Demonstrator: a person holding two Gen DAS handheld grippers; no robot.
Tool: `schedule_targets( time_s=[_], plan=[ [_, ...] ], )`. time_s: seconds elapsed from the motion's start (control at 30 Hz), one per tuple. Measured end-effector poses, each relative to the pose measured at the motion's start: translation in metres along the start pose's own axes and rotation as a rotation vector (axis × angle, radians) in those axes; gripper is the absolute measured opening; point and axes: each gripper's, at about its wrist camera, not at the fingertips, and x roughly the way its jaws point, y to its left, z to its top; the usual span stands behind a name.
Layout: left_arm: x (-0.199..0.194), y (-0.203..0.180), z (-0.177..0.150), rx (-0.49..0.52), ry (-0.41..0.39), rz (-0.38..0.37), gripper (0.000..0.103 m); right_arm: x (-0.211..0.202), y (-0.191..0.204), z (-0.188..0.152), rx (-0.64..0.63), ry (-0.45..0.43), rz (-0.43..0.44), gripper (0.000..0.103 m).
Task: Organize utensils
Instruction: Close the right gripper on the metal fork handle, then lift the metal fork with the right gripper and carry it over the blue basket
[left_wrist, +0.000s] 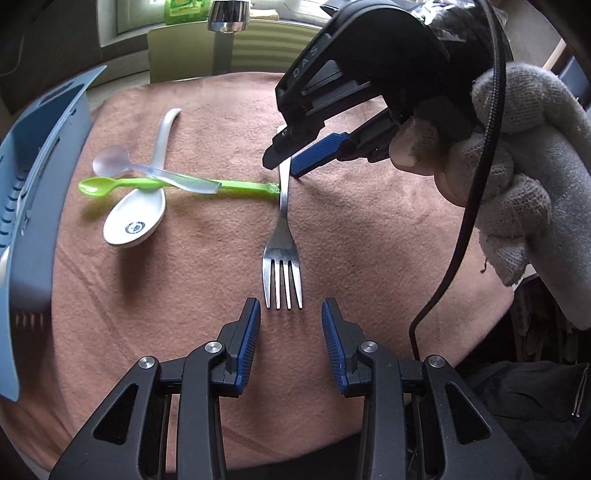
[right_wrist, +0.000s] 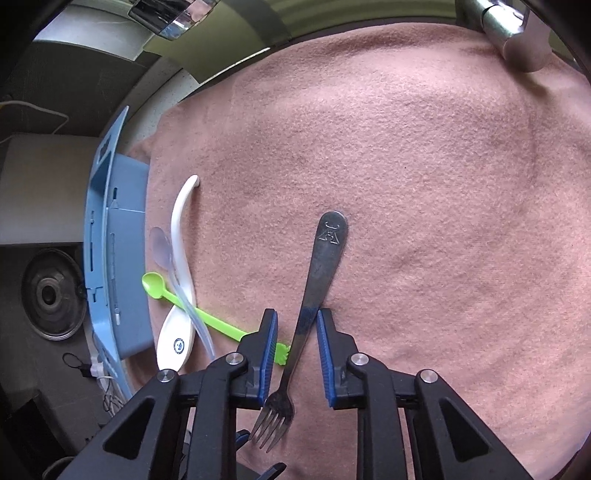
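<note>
One metal fork (left_wrist: 281, 236) lies flat on the pink cloth (left_wrist: 369, 229) covering the tabletop. In the left wrist view its long axis runs near-vertical, tines toward the camera, handle away under the right gripper (left_wrist: 282, 168). In the right wrist view it runs the opposite way: stamped handle end far, tines (right_wrist: 271, 424) near.

Right gripper (right_wrist: 297, 332) jaws straddle the handle's mid-section, narrow gap; the right pad looks to be touching the handle, the left pad seems just off it, hard to tell if clamped.

Left gripper (left_wrist: 290, 314) jaws stand apart, just short of the tine tips, nothing between them.

Green plastic spoon (left_wrist: 177, 184) lies crosswise, its handle end touching the fork. Clear spoon (left_wrist: 147, 168) and white ceramic spoon (left_wrist: 144, 206) overlap it. Blue utensil holder (left_wrist: 40, 192) stands at the cloth's left edge.

Left view only: gloved hand (left_wrist: 517, 184) on the right gripper, black cable. Right view only: the fork's handle stamp and a round speaker-like object (right_wrist: 50, 295) below the tabletop.
</note>
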Motion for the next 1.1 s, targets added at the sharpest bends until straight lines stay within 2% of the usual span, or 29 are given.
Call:
schedule_targets(
  time_s=[0.13,0.3,0.37,0.4,1.1],
  plan=[
    [0.006,-0.004,0.002,0.021,-0.003,0.016,0.033,0.002,0.0,0.003,0.007,0.007,-0.03,0.011],
    [0.012,-0.013,0.0,0.062,-0.011,0.049,0.033,0.001,-0.002,0.006,0.033,0.013,-0.021,0.01],
    [0.013,-0.014,0.0,0.07,-0.017,0.059,0.029,0.001,-0.003,0.005,0.044,0.005,-0.015,0.01],
    [0.013,-0.014,0.001,0.072,-0.021,0.066,0.023,0.001,-0.003,0.005,0.049,0.002,-0.012,0.01],
    [0.007,-0.008,0.007,0.069,-0.034,0.039,0.021,-0.013,-0.012,0.003,0.108,-0.013,0.068,0.008]
  ],
)
